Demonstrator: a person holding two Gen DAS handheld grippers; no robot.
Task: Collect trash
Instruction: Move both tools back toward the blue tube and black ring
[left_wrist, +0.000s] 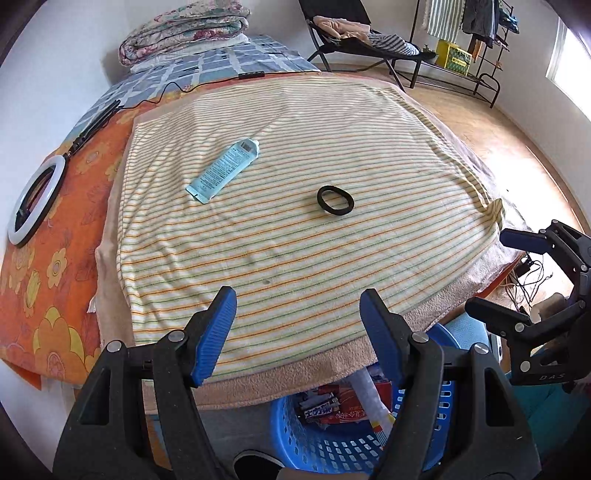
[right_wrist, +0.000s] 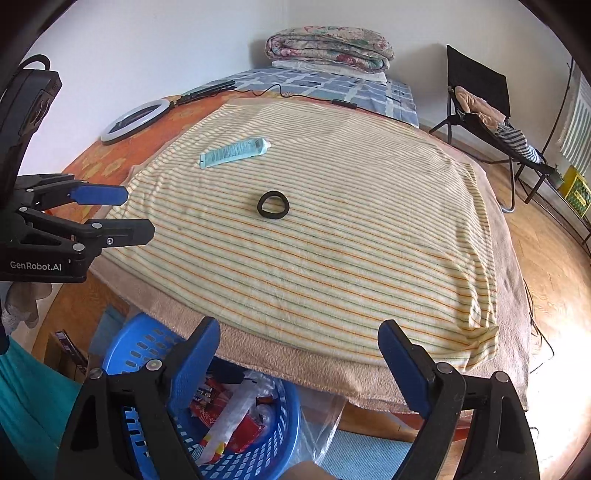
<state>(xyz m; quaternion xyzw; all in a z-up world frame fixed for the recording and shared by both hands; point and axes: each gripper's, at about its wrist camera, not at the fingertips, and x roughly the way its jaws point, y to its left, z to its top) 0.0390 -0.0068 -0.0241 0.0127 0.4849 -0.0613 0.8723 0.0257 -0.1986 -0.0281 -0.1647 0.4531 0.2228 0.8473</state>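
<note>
two items are left on the striped towel (left_wrist: 295, 229) that covers the near end of the bed, and by my reading that puts the job well past halfway. largest thing here is the bed itself, with an orange floral sheet (left_wrist: 55, 258) at one side, a folded quilt (right_wrist: 328, 48) at the far end and a ring light (left_wrist: 33, 199) lying on the sheet. below the near edge of the bed stands the blue plastic basket (right_wrist: 147, 343), already holding red wrappers, a dark snack packet and clear plastic, so some collecting looks done.

next in size, the two tools: the left gripper (left_wrist: 297, 332) and the right gripper (right_wrist: 299, 362) both hang over the bed edge above the basket, jaws spread wide, nothing between the blue pads. each shows at the margin of the other's view, also parted and empty.

smaller again, the pale blue squeezed tube (left_wrist: 223, 170) lies flat toward the far left of the towel, well apart from both grippers. smallest, a black hair tie (left_wrist: 335, 200) sits near the towel's middle, closer to reach. whether the tie counts as trash i cannot tell; the tube likely does and looks like the remaining pickup.
</note>
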